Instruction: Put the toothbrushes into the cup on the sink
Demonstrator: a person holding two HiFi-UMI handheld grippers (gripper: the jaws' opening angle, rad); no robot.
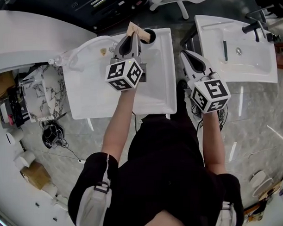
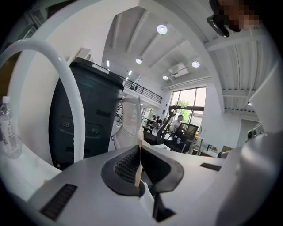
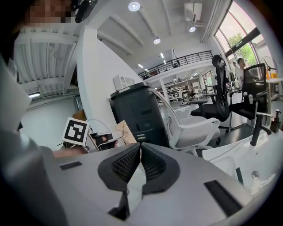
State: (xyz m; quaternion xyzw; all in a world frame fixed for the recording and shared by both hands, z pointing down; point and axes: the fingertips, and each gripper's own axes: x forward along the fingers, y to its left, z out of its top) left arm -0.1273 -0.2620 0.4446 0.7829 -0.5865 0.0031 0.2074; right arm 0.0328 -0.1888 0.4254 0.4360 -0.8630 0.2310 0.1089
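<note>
My left gripper hovers over the far edge of the left white sink, shut on a flat brown cardboard pack. In the left gripper view the pack shows edge-on between the closed jaws. A dark cup stands on that sink's far rim, just right of the pack. My right gripper hangs between the two sinks, shut and empty. A dark toothbrush lies in the right sink. The right gripper view also shows the toothbrush and the pack.
A black faucet stands at the right sink's far corner, and a drain lies near the toothbrush. A white curved tap and a clear bottle are at the left sink. A white counter lies left. A dark bin stands beyond.
</note>
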